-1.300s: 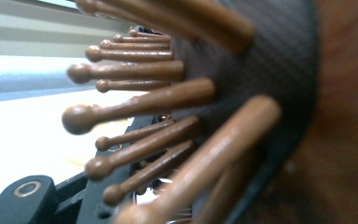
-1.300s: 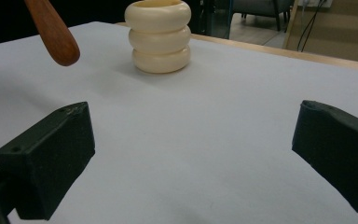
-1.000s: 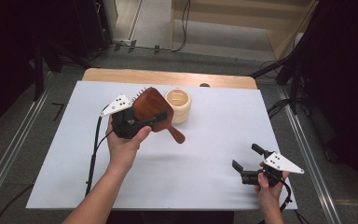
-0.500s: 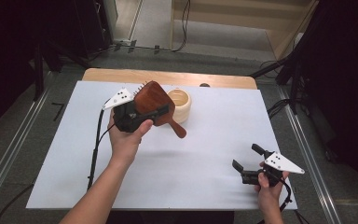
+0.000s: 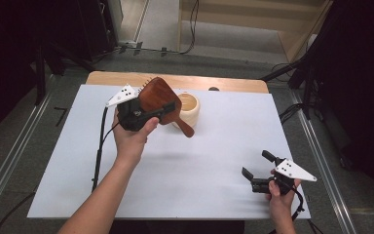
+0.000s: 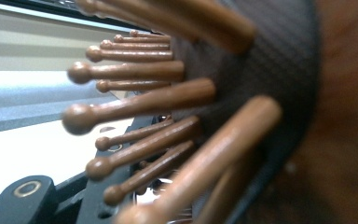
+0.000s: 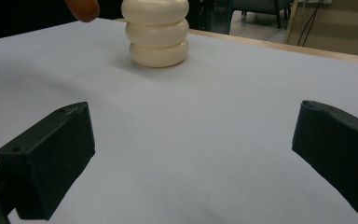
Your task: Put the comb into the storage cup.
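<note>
A dark brown wooden paddle hairbrush [image 5: 156, 95] is held above the white table sheet [image 5: 185, 190], and my left gripper [image 5: 157, 110] is shut on its head. The brush handle [image 5: 185, 128] slants down to the right in front of a cream ribbed cup [image 5: 191, 108]. In the left gripper view the round-tipped wooden bristles [image 6: 135, 102] stand close to the lens, with one black jaw at the bottom left. My right gripper [image 5: 256, 164] rests low at the table's front right, open with nothing between its jaws [image 7: 193, 140]. It faces the cup [image 7: 156, 30] and the handle's tip [image 7: 81, 8].
A bare wooden strip of the table [image 5: 224, 83] runs along the far edge behind the cup. Metal rails and cables lie on the floor on both sides. The left gripper's black cable [image 5: 99, 146] trails down across the sheet's left part.
The left hand has carried the brush slightly up and toward the far edge, closer over the cup. The right gripper has stayed where it was.
</note>
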`<state>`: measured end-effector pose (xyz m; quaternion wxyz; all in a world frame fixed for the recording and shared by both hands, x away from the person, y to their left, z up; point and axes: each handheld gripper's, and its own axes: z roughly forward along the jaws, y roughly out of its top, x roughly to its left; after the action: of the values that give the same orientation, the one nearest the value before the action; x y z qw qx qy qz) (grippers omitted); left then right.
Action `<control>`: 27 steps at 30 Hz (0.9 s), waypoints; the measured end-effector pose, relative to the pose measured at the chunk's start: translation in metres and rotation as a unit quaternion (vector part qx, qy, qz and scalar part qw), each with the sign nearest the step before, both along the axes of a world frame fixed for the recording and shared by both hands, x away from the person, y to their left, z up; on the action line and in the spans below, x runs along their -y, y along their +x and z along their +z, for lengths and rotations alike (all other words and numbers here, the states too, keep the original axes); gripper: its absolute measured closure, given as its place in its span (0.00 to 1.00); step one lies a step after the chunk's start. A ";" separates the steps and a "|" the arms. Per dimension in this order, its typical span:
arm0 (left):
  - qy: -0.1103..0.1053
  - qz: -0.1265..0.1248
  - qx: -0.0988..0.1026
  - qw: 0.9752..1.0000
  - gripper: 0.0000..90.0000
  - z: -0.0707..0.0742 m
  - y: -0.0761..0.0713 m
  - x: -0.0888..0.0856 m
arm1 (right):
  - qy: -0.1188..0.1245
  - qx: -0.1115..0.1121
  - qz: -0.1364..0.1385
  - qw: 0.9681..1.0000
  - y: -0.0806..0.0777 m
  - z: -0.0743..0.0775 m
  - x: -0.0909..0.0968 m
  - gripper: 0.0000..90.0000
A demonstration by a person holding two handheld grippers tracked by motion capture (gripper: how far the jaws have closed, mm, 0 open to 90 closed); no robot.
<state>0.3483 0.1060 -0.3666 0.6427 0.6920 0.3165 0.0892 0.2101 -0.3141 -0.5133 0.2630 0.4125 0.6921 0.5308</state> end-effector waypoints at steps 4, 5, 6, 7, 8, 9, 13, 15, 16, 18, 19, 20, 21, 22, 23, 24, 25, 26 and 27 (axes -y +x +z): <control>0.000 0.002 0.002 1.000 0.59 0.001 0.004 0.000 | 0.002 0.000 0.002 1.000 0.000 0.000 0.000 0.00; 0.001 0.003 0.003 1.000 0.59 0.002 0.004 0.000 | 0.002 0.001 0.002 1.000 0.000 0.000 0.000 0.00; 0.001 0.005 0.002 1.000 0.59 0.002 0.005 0.000 | 0.002 0.001 0.002 1.000 0.000 0.000 0.000 0.00; -0.002 0.006 0.003 1.000 0.59 0.003 0.006 0.000 | 0.001 0.001 0.002 1.000 0.000 0.000 0.000 0.00; -0.003 0.006 0.003 1.000 0.59 0.003 0.007 0.000 | 0.001 0.000 0.002 1.000 0.000 0.000 0.000 0.00; -0.003 0.008 0.002 1.000 0.59 0.003 0.008 0.001 | 0.001 0.001 0.002 1.000 0.000 0.000 0.000 0.00; -0.001 0.009 0.004 1.000 0.59 0.004 0.011 0.001 | 0.000 -0.001 0.002 1.000 0.000 0.000 0.000 0.00; -0.002 0.009 0.005 1.000 0.59 0.005 0.013 0.001 | 0.000 -0.002 0.002 1.000 0.000 0.000 -0.001 0.00; -0.004 0.010 0.004 1.000 0.59 0.005 0.014 0.001 | 0.000 -0.002 0.001 1.000 0.000 0.000 -0.001 0.00; -0.004 0.011 0.004 1.000 0.59 0.006 0.015 0.001 | 0.000 -0.003 0.001 1.000 0.000 0.000 -0.001 0.00; -0.005 0.012 0.004 1.000 0.59 0.006 0.016 0.000 | 0.000 -0.002 0.001 1.000 0.000 0.000 -0.001 0.00; -0.006 0.012 0.003 1.000 0.59 0.006 0.017 0.000 | 0.000 -0.002 0.001 1.000 0.000 0.000 -0.001 0.00; -0.006 0.013 0.002 1.000 0.59 0.007 0.017 0.000 | 0.000 -0.002 0.001 1.000 0.000 0.000 -0.001 0.00; -0.006 0.013 0.002 1.000 0.59 0.007 0.018 0.000 | -0.001 -0.001 0.000 1.000 0.000 0.000 -0.001 0.00; -0.007 0.014 0.002 1.000 0.59 0.008 0.018 0.000 | -0.001 -0.002 0.000 1.000 0.000 0.000 -0.001 0.00; -0.005 0.015 0.003 1.000 0.59 0.008 0.019 0.000 | -0.004 0.000 0.002 1.000 0.000 0.000 -0.001 0.00; -0.006 0.016 0.003 1.000 0.59 0.008 0.020 0.000 | -0.004 0.000 0.002 1.000 0.000 0.000 -0.001 0.00; -0.006 0.016 0.003 1.000 0.59 0.009 0.021 0.000 | -0.005 0.000 0.002 1.000 0.000 0.000 -0.002 0.00; -0.006 0.017 0.004 1.000 0.59 0.009 0.022 -0.001 | -0.004 -0.002 0.002 1.000 0.000 0.000 -0.002 0.00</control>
<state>0.3698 0.1066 -0.3574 0.6466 0.6820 0.3265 0.1006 0.2102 -0.3125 -0.5136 0.2628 0.4111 0.6953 0.5277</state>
